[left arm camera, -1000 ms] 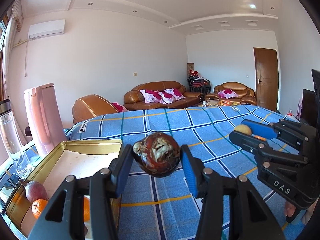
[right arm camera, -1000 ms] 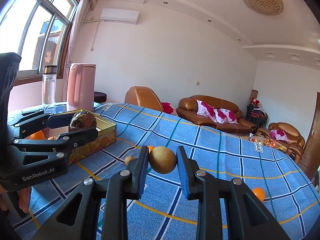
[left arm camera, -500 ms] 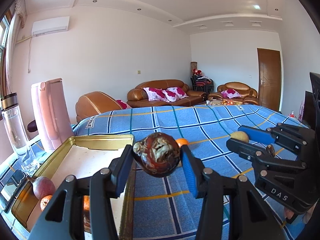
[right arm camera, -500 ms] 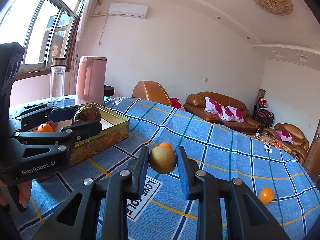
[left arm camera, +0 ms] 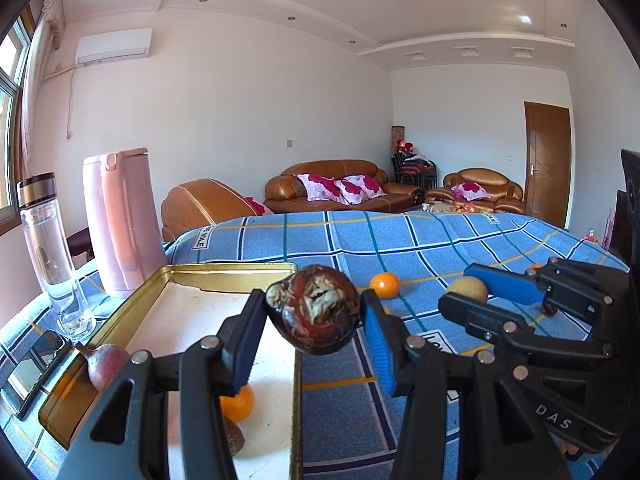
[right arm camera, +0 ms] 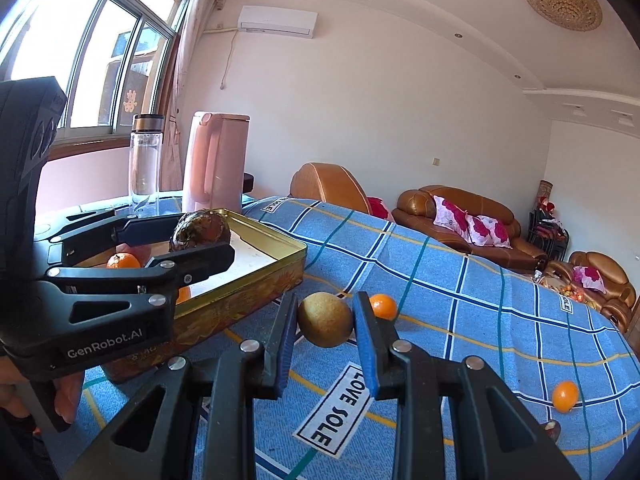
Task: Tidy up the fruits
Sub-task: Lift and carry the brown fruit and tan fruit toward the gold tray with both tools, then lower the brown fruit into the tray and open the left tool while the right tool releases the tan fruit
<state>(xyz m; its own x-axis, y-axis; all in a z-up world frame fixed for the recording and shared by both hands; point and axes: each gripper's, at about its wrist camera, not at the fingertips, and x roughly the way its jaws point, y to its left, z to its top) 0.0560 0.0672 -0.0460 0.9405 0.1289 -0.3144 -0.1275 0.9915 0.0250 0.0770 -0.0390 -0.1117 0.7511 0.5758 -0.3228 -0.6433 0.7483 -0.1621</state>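
At lower left of the left wrist view, the gold tin [left arm camera: 188, 276] holds a reddish fruit [left arm camera: 107, 364] and an orange [left arm camera: 239, 400]. At centre, the left gripper [left arm camera: 314, 312] clamps a dark brown, wrinkled fruit [left arm camera: 314, 308] with a pale torn patch. At right, the right gripper [right arm camera: 325, 320] pinches a smooth tan round fruit [right arm camera: 325, 319] over the blue checked cloth [right arm camera: 460, 300].

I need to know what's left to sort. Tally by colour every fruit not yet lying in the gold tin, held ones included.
Orange fruit: 2
Tan fruit, held: 1
Dark brown fruit, held: 1
Dark red fruit, partly cut off: 1
Total: 5
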